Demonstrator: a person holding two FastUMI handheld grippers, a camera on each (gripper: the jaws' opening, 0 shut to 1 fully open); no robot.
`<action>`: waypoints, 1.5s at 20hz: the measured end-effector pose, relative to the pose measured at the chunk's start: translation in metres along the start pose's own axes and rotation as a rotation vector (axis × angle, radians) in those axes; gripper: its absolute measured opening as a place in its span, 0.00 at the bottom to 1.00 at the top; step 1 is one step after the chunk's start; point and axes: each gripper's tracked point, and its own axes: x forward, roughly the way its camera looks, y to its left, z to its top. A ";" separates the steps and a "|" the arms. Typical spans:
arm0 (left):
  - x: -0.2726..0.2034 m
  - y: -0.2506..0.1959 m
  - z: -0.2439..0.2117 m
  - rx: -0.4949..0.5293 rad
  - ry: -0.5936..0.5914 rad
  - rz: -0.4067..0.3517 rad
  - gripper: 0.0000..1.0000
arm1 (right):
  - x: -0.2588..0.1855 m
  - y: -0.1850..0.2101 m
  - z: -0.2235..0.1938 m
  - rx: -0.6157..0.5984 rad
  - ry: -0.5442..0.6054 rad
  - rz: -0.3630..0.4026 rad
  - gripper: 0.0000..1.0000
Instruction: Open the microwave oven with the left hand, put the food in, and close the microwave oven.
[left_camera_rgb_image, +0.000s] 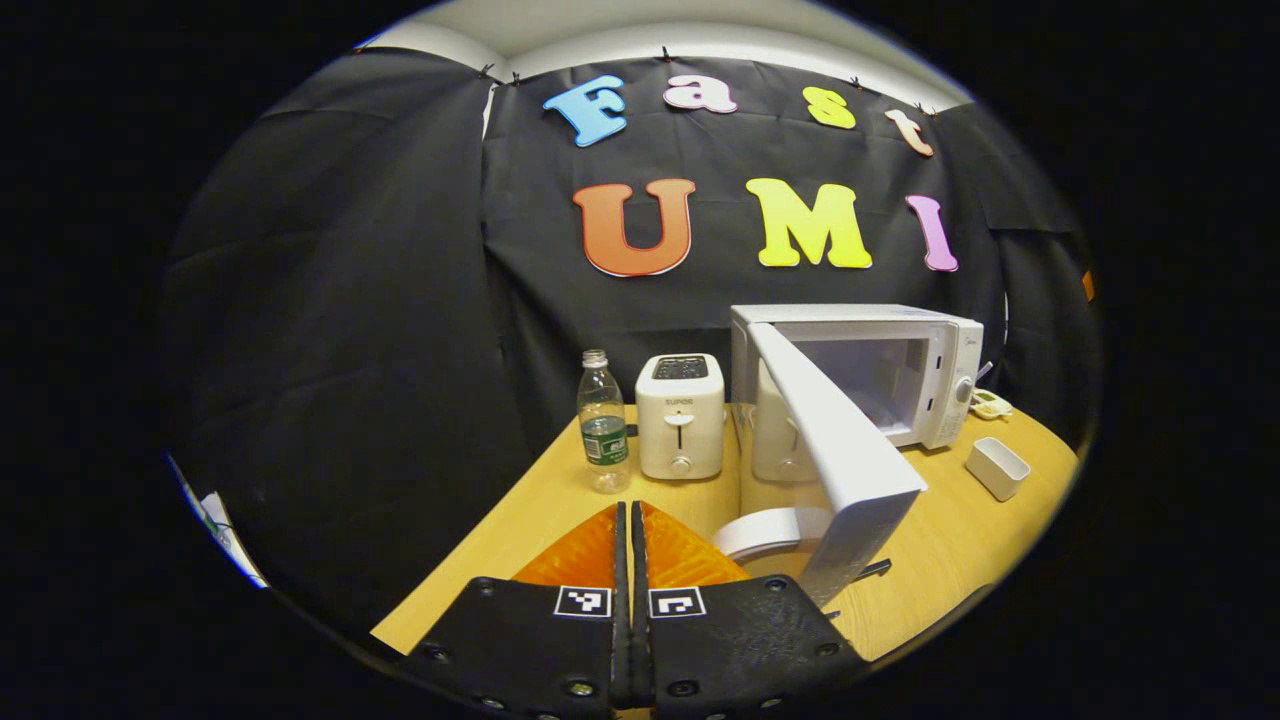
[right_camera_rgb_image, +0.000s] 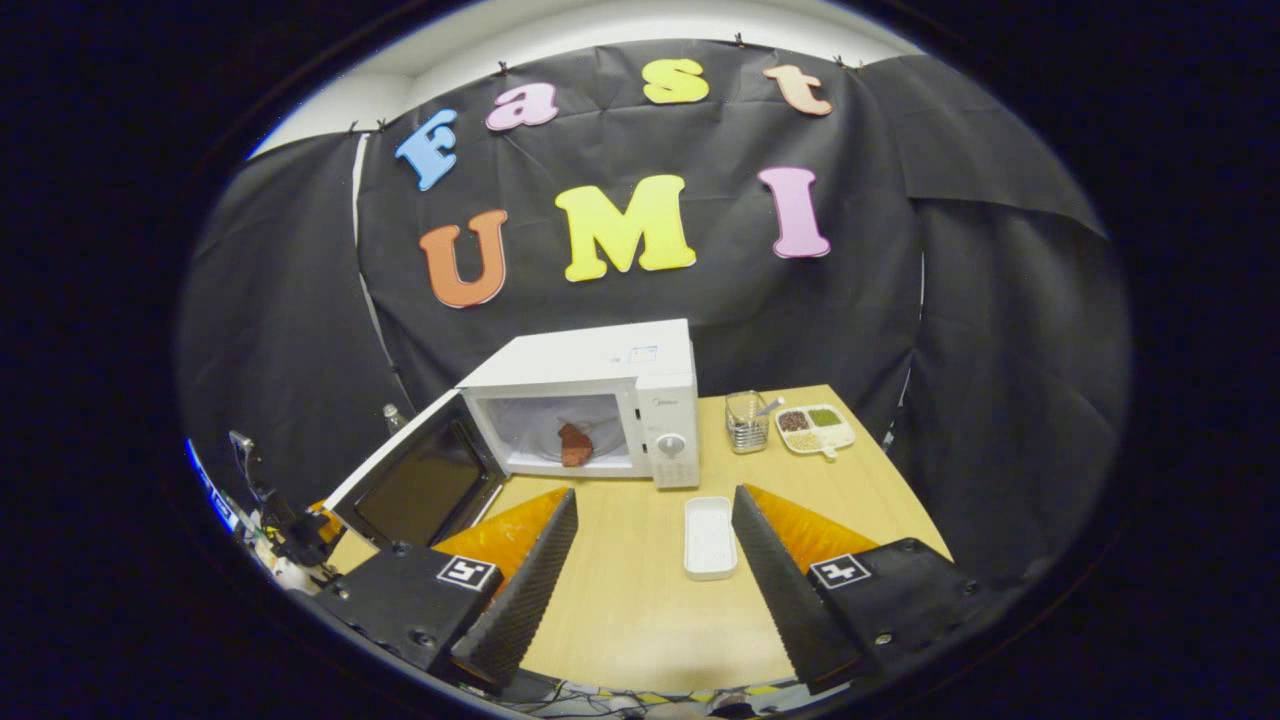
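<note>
With food (right_camera_rgb_image: 574, 444) already inside the microwave (right_camera_rgb_image: 600, 400), I list its door (left_camera_rgb_image: 835, 455): light, rigid, hinged; push outer edge. Left tool (left_camera_rgb_image: 631, 540) clenched empty, right tool (right_camera_rgb_image: 650, 545) released.

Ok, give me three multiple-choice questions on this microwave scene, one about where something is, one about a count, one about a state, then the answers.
1. Where is the reddish piece of food?
A. In the white tray on the table
B. Inside the microwave
C. Between the right gripper's fingers

2. How many compartments of the divided dish hold something?
A. One
B. Three
C. Six

3. How does the microwave door stand?
A. Swung open
B. Fully closed
C. Taken off and lying on the table

Answers:
1. B: the food lies on the cavity floor, and the white tray is empty.
2. B: three fills show, one dark, one green, one pale.
3. A: the door hangs out from its hinge side, leaving the cavity open to the right gripper view.
</note>
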 end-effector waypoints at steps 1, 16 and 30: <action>-0.002 -0.006 -0.002 -0.003 0.011 -0.015 0.00 | -0.001 -0.002 -0.001 -0.001 0.001 0.001 0.99; -0.012 -0.175 0.011 0.038 -0.002 -0.298 0.00 | 0.004 -0.058 -0.006 0.037 0.025 -0.045 0.99; 0.042 -0.307 0.043 0.068 -0.033 -0.434 0.00 | 0.013 -0.125 -0.001 0.044 0.048 -0.085 0.99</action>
